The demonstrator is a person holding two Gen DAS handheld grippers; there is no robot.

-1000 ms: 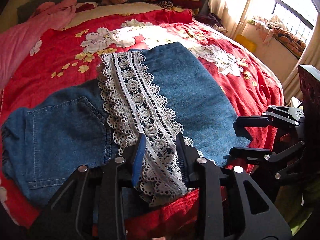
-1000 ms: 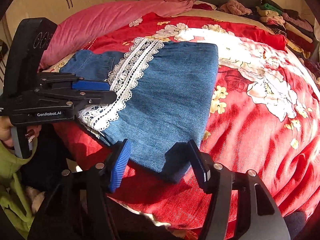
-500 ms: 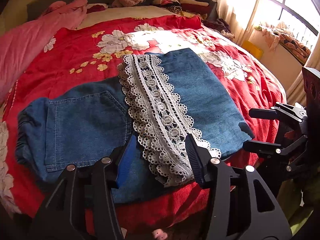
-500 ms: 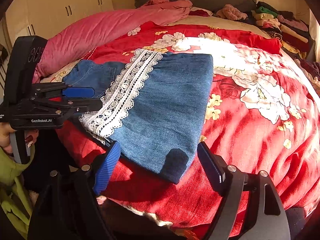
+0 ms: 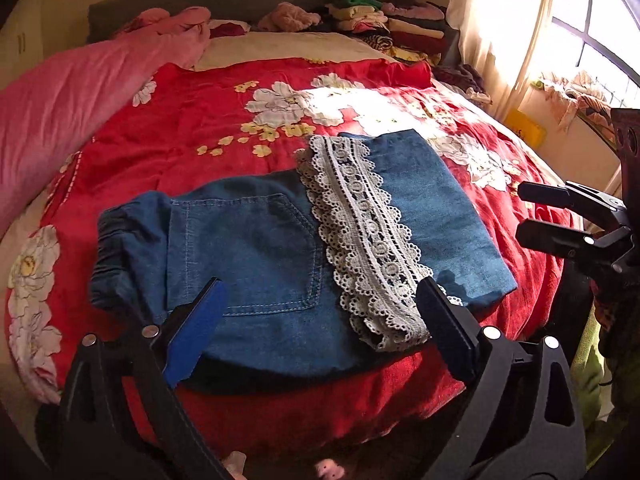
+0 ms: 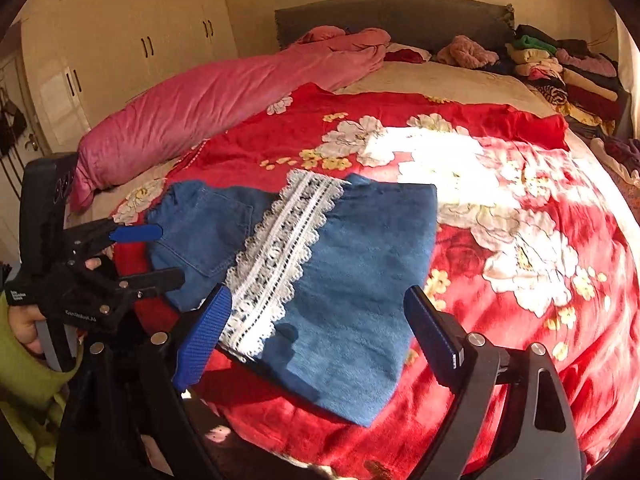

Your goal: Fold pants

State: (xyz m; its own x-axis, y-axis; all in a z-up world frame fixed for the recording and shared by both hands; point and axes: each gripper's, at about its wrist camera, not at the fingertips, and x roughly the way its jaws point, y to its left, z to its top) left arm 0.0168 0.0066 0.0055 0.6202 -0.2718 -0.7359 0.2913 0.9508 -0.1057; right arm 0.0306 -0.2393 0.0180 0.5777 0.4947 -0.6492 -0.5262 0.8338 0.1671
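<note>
Blue denim pants with white lace trim (image 5: 276,248), folded, lie crosswise ahead of us.
Our left gripper (image 5: 320,320) and right gripper (image 6: 316,320) have just spread wide, empty; the right is nearer the folded end.

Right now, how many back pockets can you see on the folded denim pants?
1. A stitched patch pocket sits on the pants between the gathered waistband and the lace strip. Another may be hidden under the fold.

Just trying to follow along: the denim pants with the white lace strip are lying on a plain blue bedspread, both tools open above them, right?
Not quite: the bedspread is red with white flowers, not plain blue, as the right wrist view shows. The denim pants with the lace strip do lie on it, and both tools' jaws are open, holding nothing.
</note>
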